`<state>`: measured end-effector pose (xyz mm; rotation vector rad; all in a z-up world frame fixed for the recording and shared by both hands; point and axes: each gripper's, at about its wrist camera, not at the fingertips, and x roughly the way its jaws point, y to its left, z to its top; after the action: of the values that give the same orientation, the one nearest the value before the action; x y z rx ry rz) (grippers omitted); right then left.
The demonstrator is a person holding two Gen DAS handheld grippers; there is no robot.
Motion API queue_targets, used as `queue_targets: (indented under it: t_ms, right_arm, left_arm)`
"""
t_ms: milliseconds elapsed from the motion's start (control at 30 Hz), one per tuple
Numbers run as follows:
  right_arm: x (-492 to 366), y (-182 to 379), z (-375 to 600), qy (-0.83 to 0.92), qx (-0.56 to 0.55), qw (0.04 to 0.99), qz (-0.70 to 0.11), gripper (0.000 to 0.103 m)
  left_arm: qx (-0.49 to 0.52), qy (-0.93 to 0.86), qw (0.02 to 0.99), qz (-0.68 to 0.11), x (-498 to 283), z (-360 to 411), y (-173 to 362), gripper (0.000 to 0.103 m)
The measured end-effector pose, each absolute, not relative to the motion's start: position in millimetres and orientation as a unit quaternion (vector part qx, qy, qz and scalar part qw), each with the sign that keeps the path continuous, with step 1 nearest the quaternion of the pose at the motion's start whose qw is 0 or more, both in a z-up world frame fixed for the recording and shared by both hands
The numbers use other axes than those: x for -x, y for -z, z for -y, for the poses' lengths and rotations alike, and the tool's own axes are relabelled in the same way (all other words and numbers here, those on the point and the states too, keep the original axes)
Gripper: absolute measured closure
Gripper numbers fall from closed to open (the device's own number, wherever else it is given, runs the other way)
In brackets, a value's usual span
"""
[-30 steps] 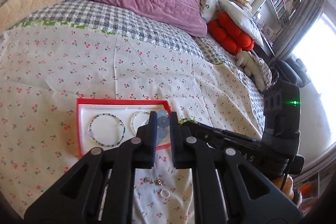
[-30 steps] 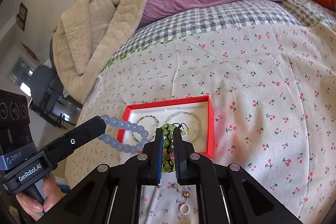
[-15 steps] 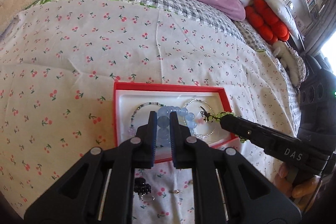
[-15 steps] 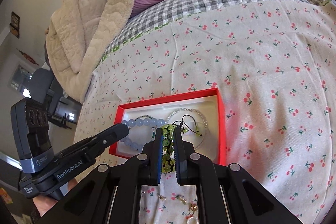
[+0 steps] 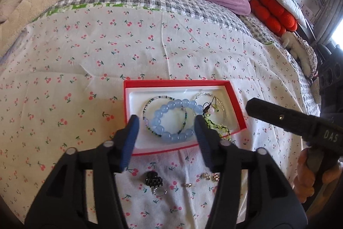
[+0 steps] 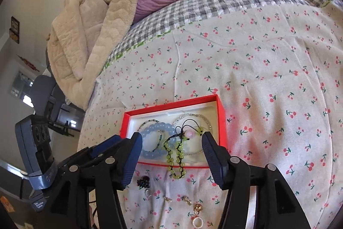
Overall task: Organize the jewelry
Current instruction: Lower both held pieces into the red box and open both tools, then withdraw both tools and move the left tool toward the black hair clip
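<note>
Both claws spread empty over the red box point(image 5: 235, 108); only the right view shows the green bracelet point(image 6: 175, 156) draped over its rim.

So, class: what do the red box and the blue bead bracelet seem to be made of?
Red box: likely cardboard, matte, with thin folded walls and a white lining. Blue bead bracelet: translucent, glossy round beads, so glass, stone or plastic; the views cannot settle which.
</note>
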<state>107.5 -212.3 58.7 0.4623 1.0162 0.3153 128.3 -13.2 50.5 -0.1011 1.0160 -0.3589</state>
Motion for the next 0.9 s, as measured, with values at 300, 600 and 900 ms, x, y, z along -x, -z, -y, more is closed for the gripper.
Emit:
queue_targets:
  t_ms: [300, 600, 900]
  right_arm:
    - [-82, -68, 210, -0.141, -0.179, 0.848, -0.479, 0.033]
    - [-58, -67, 211, -0.138, -0.156, 0.851, -0.482, 0.024]
    - [-43, -41, 192, -0.147, -0.063, 0.878, -0.451, 0.02]
  left_arm:
    - [0.015, 0.16, 0.858, -0.489, -102, 2, -52, 0.021]
    - [-0.013, 0.153, 0.847, -0.509, -71, -14, -39, 0.008]
    - [-0.068, 0.109, 0.853, -0.506, -53, -32, -14, 0.002]
